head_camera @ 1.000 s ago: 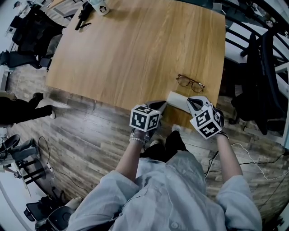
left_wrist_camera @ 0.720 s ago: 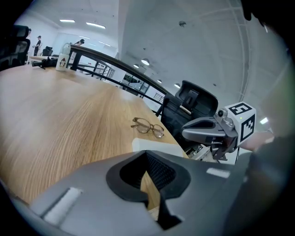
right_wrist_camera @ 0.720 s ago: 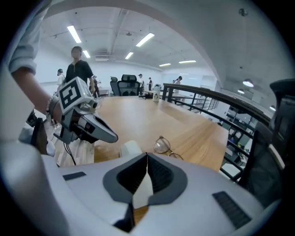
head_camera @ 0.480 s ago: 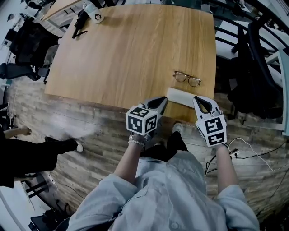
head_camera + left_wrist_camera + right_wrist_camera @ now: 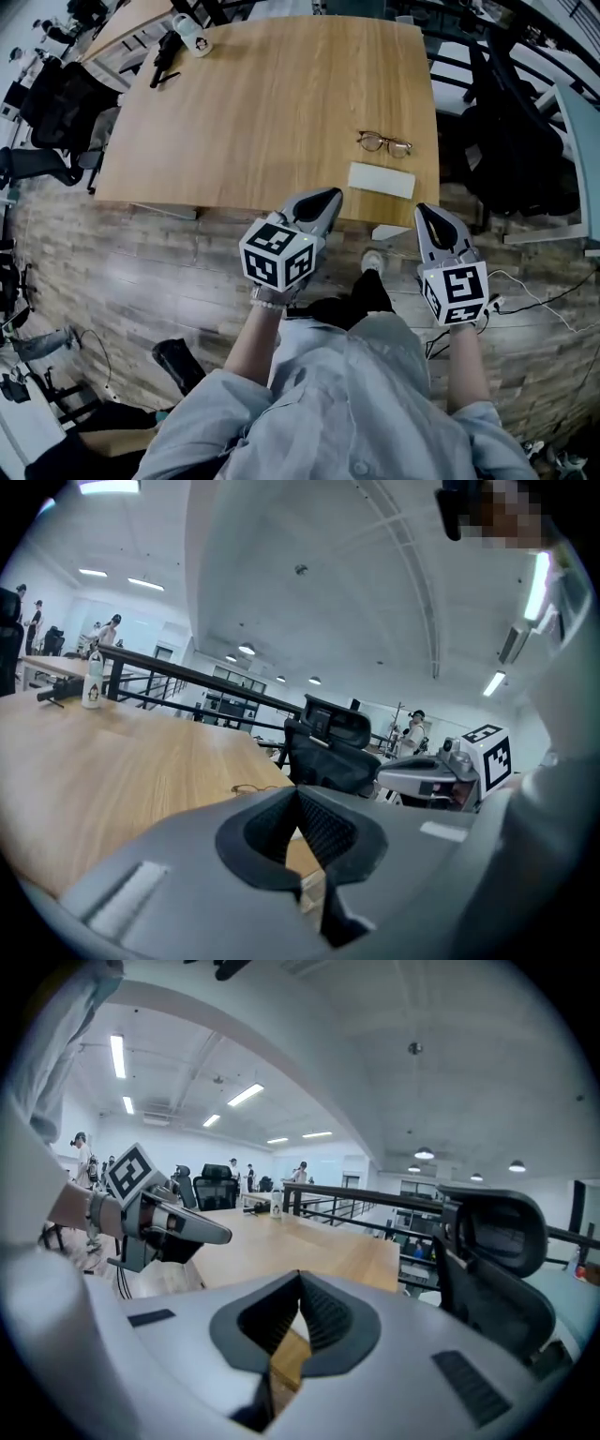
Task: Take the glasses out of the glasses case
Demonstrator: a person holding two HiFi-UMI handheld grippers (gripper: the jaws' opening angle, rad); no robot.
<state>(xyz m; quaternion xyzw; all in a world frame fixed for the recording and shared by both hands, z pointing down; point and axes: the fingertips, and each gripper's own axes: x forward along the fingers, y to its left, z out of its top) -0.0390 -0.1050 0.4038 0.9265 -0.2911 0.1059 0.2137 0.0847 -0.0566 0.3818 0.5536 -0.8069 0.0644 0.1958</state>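
The person holds both tools up over the near edge of the wooden table (image 5: 234, 122), with neither one touching anything. The left gripper (image 5: 323, 199) has its jaws pressed together with nothing between them; its own view shows the ribbed pads meeting in a tight V. The right gripper (image 5: 427, 216) is the same, jaws together and empty, and it hangs just off the table's near right corner.

The glasses (image 5: 383, 143) lie unfolded on the tabletop, out ahead of both grippers and a little nearer the right one's side. They are outside the glasses case (image 5: 382, 179), which is a pale flat oblong lying just on the near side of them, between the glasses and the gripper tips. The case sits ahead of the gap between the two grippers, apart from both.

Far ahead of the left gripper, at the table's far corner, stands a white bottle (image 5: 191, 33) with a black object (image 5: 164, 49) beside it. A dark office chair (image 5: 511, 141) stands off to the right gripper's outer side, beyond the table edge.
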